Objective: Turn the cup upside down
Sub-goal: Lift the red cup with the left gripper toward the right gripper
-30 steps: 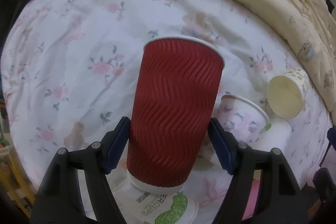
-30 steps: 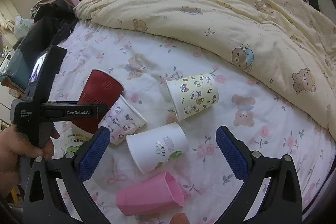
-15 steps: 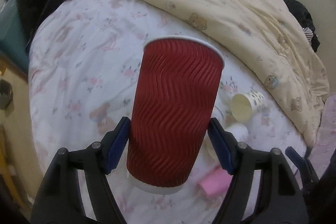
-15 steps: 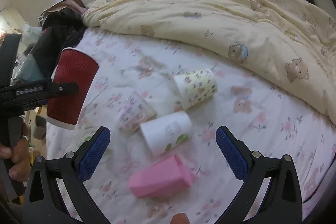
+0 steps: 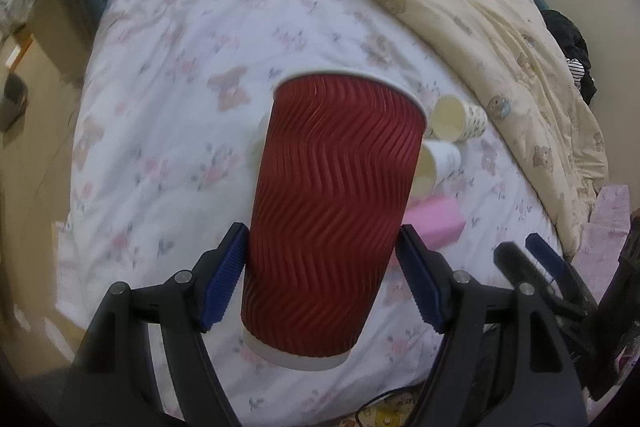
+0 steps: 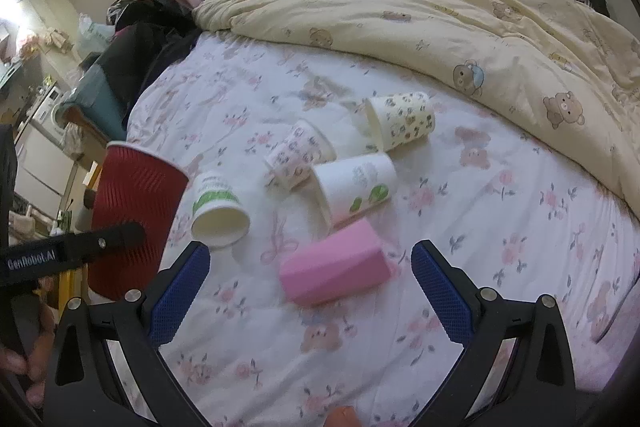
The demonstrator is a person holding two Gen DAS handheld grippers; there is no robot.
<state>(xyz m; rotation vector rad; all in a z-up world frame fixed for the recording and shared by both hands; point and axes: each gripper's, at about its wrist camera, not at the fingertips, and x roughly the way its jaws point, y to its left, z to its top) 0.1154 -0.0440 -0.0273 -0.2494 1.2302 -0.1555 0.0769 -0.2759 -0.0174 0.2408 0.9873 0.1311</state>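
A: Largest first: we have the bed with its white floral sheet (image 6: 500,211) and the cream bear-print duvet (image 6: 460,15) bunched along its far side.

B: And above the sheet, the tall red ripple-walled paper cup (image 5: 332,211). We hold it in the left gripper (image 5: 320,279), blue-padded fingers (image 5: 224,279) pressed on either side of its lower wall. In the right wrist view the same cup (image 6: 134,223) hangs clear of the bed at the left edge, rim uppermost and tilted a little.

A: So how far along are we?

B: As we judge it, the grasp and the lift are done. The turn is not: the white rim sits at the top and the base at the bottom. What is left is to rotate the cup mouth-down and set it on the sheet.

A: And our right gripper (image 6: 310,291)?

B: Its fingers stand wide apart with nothing between them, over the pink plastic tumbler (image 6: 334,273) lying on its side.

A: The smaller things?

B: Four paper cups lying tipped over near each other: a white one with green leaves (image 6: 352,187), a cream animal-print one (image 6: 404,121), a white one with green lettering (image 6: 216,207), and a small pink-patterned one (image 6: 296,155).
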